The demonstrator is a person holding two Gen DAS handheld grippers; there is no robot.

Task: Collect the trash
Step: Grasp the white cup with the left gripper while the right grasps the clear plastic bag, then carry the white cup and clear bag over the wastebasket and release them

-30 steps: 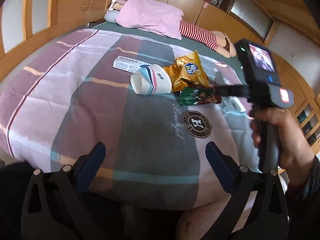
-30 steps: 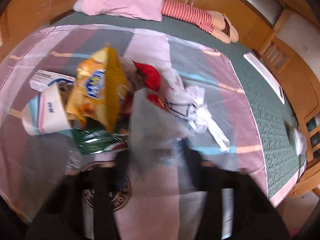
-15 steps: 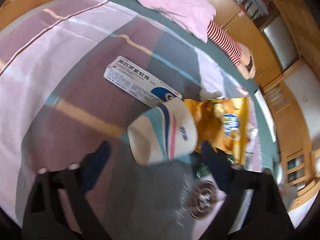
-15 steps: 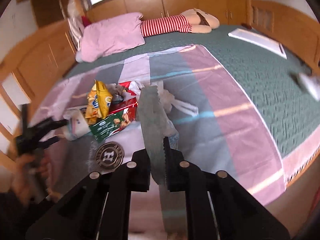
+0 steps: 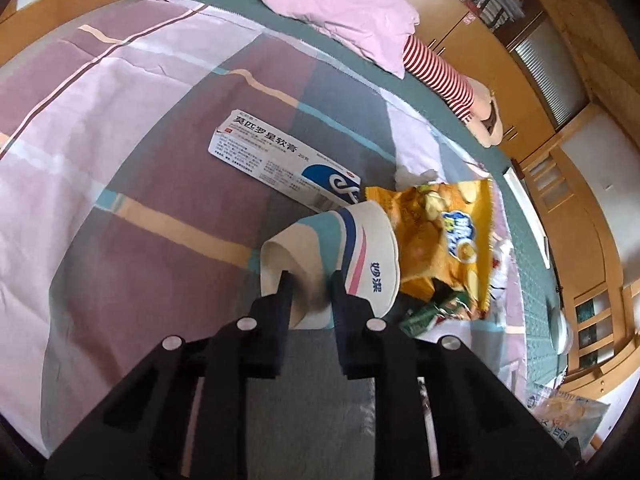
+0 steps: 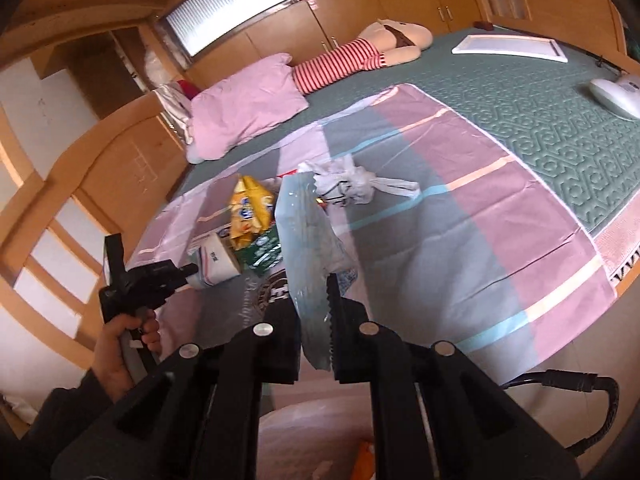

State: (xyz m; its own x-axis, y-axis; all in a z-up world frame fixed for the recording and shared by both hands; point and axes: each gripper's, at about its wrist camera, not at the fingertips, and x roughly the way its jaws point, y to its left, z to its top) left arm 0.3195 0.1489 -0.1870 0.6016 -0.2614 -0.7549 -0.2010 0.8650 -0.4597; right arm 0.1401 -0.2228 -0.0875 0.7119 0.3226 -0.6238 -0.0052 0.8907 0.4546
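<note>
A white paper cup (image 5: 340,252) with teal, blue and pink stripes lies on its side on the bed. My left gripper (image 5: 310,284) is shut on the cup's rim, one finger inside the mouth, one outside. It also shows in the right wrist view (image 6: 188,270) at the cup (image 6: 216,260). My right gripper (image 6: 316,300) is shut on a pale blue plastic wrapper (image 6: 308,232) held above the bed. A yellow chip bag (image 5: 440,240), a green packet (image 5: 432,310) and a white medicine box (image 5: 280,160) lie by the cup.
A crumpled white plastic bag (image 6: 348,180) lies beyond the pile. A pink pillow (image 5: 344,8) and a striped doll (image 5: 444,68) lie at the head of the bed. Wooden cabinets (image 5: 500,60) surround the bed. A white board (image 6: 512,46) lies far right.
My left gripper has moved in to the cup and closed on its rim. My right gripper has drawn back, still holding the wrapper.
</note>
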